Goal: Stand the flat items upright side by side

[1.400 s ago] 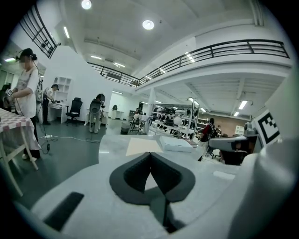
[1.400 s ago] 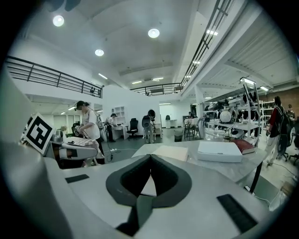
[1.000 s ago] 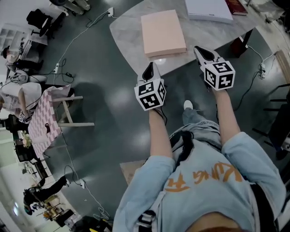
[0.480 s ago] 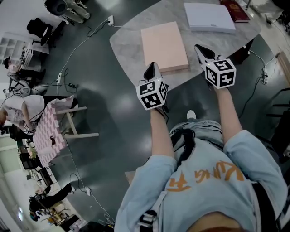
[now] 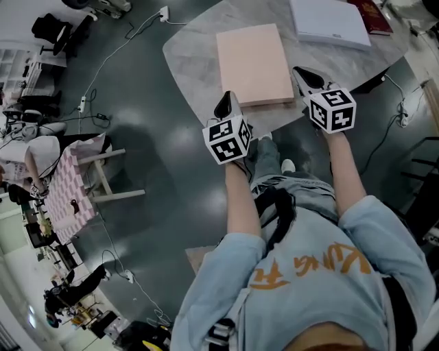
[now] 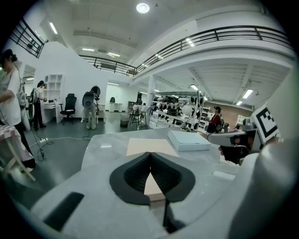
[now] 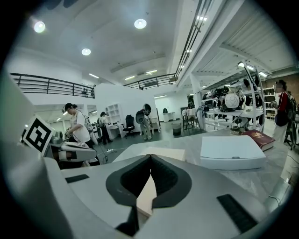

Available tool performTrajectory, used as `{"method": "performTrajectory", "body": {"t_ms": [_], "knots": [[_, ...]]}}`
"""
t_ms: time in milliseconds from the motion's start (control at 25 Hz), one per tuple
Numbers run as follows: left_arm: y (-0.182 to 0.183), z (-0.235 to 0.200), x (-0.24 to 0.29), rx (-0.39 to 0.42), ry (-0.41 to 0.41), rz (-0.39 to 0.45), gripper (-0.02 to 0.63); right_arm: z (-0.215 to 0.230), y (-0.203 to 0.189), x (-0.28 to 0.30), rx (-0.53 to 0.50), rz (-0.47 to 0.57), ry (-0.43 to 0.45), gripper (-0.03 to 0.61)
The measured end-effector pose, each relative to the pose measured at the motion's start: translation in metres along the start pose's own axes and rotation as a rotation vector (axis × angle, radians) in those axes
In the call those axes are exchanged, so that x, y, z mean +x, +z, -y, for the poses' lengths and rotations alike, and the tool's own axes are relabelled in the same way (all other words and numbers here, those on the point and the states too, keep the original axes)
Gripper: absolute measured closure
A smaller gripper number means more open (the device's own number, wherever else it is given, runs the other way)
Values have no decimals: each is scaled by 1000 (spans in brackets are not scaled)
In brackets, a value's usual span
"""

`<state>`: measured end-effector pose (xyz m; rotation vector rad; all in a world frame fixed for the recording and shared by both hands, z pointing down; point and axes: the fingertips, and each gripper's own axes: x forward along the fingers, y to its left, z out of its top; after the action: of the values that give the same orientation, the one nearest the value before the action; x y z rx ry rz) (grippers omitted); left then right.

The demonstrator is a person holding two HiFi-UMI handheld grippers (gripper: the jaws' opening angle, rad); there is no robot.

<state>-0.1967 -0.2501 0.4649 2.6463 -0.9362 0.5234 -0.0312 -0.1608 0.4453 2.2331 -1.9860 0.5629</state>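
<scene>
While both jaws sit pressed together, empty, left gripper (image 5: 226, 104) and right gripper (image 5: 300, 73) flank the pink book (image 5: 252, 63) lying flat on the table (image 5: 192, 62) at 12 o'clock; white box (image 5: 328, 20), red book (image 5: 374, 8) at 1 o'clock. We judge them stiff, fairly heavy: take a long edge.

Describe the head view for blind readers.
A person holds the left gripper and right gripper, both shut, either side of a flat pink box on a grey marbled table; a flat white box and dark red book lie beyond.

The red book (image 5: 374, 7) is cut off by the head view's top edge, as is the white box (image 5: 328, 22).
</scene>
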Motion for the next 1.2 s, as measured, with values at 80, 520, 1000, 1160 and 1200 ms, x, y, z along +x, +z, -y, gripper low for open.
{"method": "performTrajectory", "body": {"t_ms": [80, 520, 1000, 1160, 1200], "knots": [[-3, -9, 12, -3, -11, -16, 601, 6, -4, 13, 8, -10, -22, 575], [-21, -44, 94, -14, -34, -142, 600, 64, -35, 65, 92, -90, -126, 575], [-45, -67, 146, -75, -61, -286, 468, 73, -64, 103, 173, -209, -45, 462], [-51, -66, 157, -101, -123, -339, 324, 69, -74, 121, 224, -285, 32, 327], [-52, -66, 160, -120, -137, -351, 298, 68, -76, 125, 235, -300, 49, 306]]}}
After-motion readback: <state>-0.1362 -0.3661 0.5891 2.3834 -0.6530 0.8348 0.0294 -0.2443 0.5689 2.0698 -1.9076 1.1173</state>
